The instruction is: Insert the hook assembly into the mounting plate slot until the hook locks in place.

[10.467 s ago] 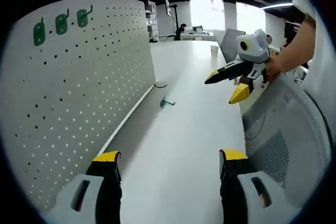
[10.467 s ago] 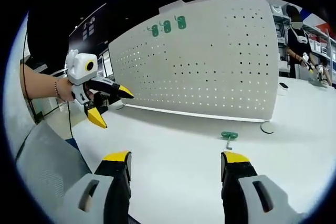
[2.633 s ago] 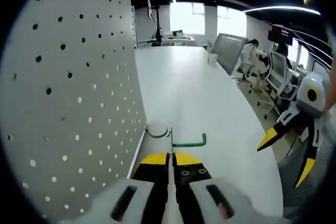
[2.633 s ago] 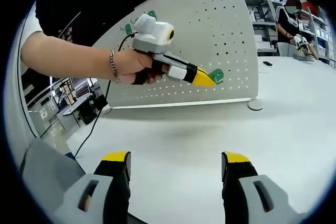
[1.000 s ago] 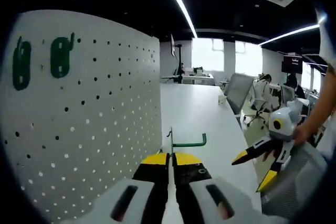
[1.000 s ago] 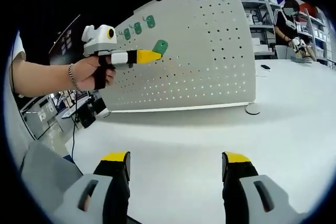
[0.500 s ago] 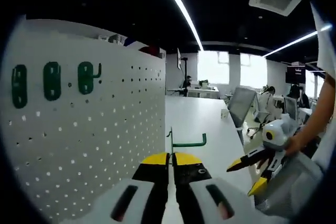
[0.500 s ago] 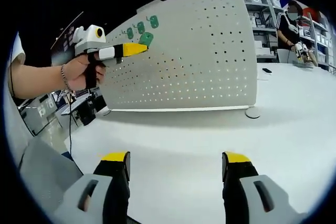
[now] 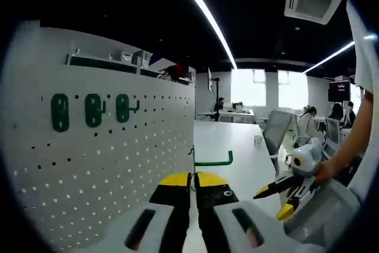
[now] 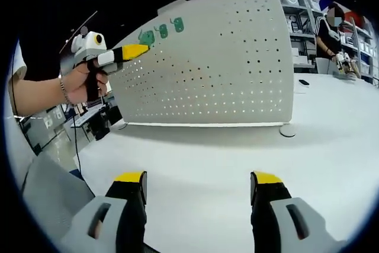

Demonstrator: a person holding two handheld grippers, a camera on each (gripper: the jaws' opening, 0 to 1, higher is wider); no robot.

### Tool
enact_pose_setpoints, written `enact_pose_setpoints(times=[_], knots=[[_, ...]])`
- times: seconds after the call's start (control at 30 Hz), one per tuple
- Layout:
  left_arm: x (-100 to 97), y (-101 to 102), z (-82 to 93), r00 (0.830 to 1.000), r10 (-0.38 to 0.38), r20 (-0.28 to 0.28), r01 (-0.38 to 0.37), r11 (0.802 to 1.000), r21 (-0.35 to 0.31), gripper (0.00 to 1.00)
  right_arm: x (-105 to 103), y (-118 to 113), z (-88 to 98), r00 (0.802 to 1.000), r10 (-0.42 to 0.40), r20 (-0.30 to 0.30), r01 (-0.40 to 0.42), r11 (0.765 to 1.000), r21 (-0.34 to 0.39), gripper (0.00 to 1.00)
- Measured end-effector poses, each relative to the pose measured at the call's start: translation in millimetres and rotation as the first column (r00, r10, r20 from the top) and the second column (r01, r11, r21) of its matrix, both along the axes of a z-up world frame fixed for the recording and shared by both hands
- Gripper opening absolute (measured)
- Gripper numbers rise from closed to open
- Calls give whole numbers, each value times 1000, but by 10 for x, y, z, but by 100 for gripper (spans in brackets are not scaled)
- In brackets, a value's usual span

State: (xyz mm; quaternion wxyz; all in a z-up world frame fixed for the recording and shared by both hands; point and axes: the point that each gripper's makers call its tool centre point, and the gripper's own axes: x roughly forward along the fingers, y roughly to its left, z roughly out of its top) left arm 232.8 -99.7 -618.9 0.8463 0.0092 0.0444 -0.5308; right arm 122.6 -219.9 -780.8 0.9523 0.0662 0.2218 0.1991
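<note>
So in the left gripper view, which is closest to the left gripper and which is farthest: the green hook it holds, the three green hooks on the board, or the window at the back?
1. Green hook, pinched in the left gripper.
2. Three green hooks on the board, up on the left.
3. Window, far down the room.

Yellow-tipped black jaws on pale grey bodies are seen on the left gripper [image 9: 193,179] and right gripper [image 10: 198,183]. A bracelet [image 10: 62,86] and a white short sleeve [image 10: 14,58] are worn.
</note>
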Motion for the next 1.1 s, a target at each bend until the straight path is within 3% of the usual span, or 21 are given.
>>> enact_pose_setpoints(times=[0.17, 0.27, 0.37, 0.57, 0.9, 1.1], knots=[[-62, 157, 57, 1000, 22, 8, -22, 999, -25, 3, 2, 12, 23, 1000, 0, 6, 0, 1000, 1, 69], [-68, 289, 104, 998, 66, -18, -67, 996, -62, 3, 6, 30, 55, 1000, 5, 12, -5, 1000, -1, 69], [-112, 354, 135, 997, 73, 0, -73, 996, -55, 3, 9, 41, 79, 1000, 8, 17, -8, 1000, -3, 69], [-188, 499, 246, 994, 105, 7, -104, 989, -103, 3, 15, 61, 127, 1000, 11, 26, -11, 1000, -3, 69], [-273, 654, 298, 990, 139, 9, -137, 982, -134, 3, -6, 88, 184, 999, 26, 39, -26, 1000, -5, 69], [-279, 859, 292, 981, 194, -14, -194, 968, -162, 3, -30, 84, 209, 998, 32, 48, -32, 999, -3, 69]])
